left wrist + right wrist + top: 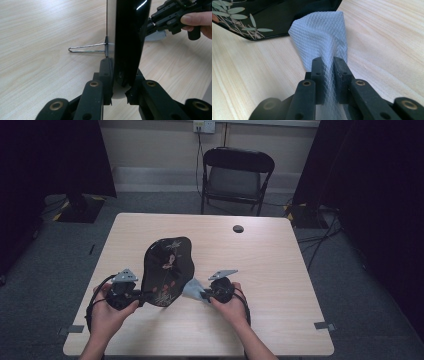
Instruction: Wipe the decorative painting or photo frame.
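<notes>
A black lacquered tray (167, 269) with painted leaves and flowers stands tilted up on the table, its decorated face toward me. My left gripper (142, 295) is shut on the tray's lower left edge (125, 57); a thin wire stand (86, 48) sticks out behind it. My right gripper (204, 293) is shut on a white textured cloth (192, 289), which fans out from between the jaws (322, 35) just beside the tray's leafy corner (249, 20). The right gripper (172, 15) and its hand also appear past the tray in the left gripper view.
The light wooden table (260, 265) has a round cable hole (238, 228) near its far edge. A black folding chair (235, 175) stands behind the table. Cables (325, 237) lie on the grey floor at the right.
</notes>
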### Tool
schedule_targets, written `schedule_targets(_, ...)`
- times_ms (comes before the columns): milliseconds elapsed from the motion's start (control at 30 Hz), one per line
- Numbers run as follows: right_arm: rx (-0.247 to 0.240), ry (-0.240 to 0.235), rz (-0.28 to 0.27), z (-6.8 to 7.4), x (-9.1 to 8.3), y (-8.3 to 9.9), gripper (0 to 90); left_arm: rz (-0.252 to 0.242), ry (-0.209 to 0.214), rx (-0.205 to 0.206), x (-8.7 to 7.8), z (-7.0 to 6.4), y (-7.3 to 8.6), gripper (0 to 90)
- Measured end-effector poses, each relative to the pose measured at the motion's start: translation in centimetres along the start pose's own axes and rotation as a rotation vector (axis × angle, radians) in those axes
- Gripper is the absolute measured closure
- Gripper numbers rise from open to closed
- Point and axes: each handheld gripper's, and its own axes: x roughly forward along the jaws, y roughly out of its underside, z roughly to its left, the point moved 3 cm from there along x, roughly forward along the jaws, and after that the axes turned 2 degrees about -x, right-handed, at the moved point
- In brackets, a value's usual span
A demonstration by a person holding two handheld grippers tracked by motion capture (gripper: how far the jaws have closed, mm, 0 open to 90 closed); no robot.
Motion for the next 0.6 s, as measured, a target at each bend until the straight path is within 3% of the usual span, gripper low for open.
schedule_targets(133, -0.011, 0.007, -0.002, 0.0, -0.4, -0.2, 80.4, 0.001, -0.001, 0.002, 0.0, 0.0, 0.0, 78.7)
schedule_targets(267, -0.028, 0.012, -0.029, 0.1, -2.0, -1.2, 80.4, 0.001, -0.003, 0.001, 0.0, 0.0, 0.0, 78.7)
schedule_targets(600, -0.067, 0.020, -0.138, 0.4, -7.4, -6.3, 80.5, 0.002, -0.004, -0.001, 0.0, 0.0, 0.0, 78.7)
